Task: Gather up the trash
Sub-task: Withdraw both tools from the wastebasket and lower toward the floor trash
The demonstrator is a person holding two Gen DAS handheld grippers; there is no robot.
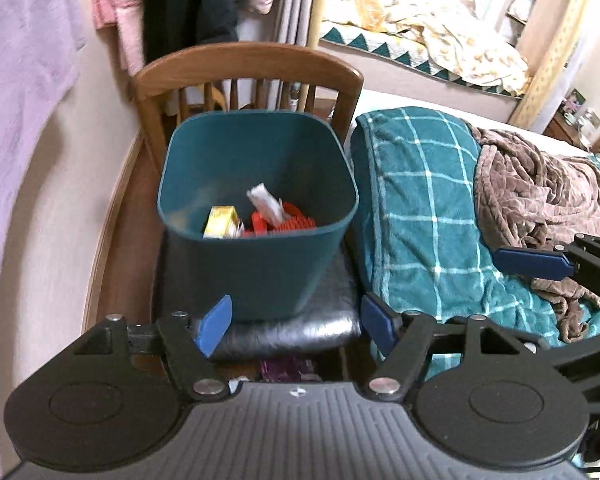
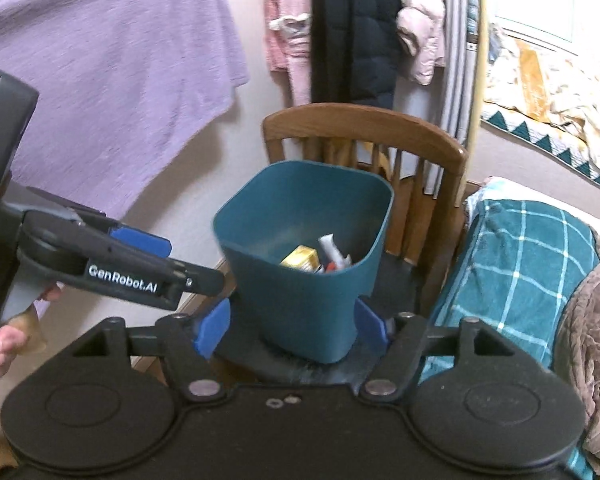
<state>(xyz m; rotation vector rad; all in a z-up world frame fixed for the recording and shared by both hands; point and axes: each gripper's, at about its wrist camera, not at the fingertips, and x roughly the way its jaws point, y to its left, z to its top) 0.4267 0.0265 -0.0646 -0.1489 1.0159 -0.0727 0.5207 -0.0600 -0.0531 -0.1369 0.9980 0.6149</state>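
Standing on the black padded seat of a brown wooden spindle-back chair [image 1: 244,65], the dark teal square plastic bin [image 1: 260,264] takes up the seat's middle, its back rim close to the chair's backrest. Just beside the chair's right edge lies a bed with a teal blanket checked in white lines [image 1: 420,208], and a crumpled brown fleece throw [image 1: 540,200] lies over that blanket's far side. A lilac cloth [image 2: 112,64] hangs on the wall left of the chair.

Down in the bin's bottom lie the collected pieces: a yellow carton [image 1: 221,222] toward the left wall, a red ridged plastic piece [image 1: 292,222] toward the right, and a white wrapper [image 1: 265,203] standing tilted between them.

The left gripper [image 1: 296,324] hangs before the bin's near wall, its blue-padded jaws spread apart and empty. The right gripper [image 2: 294,328] likewise stands with jaws parted, nothing clasped, the bin's base seen between them.
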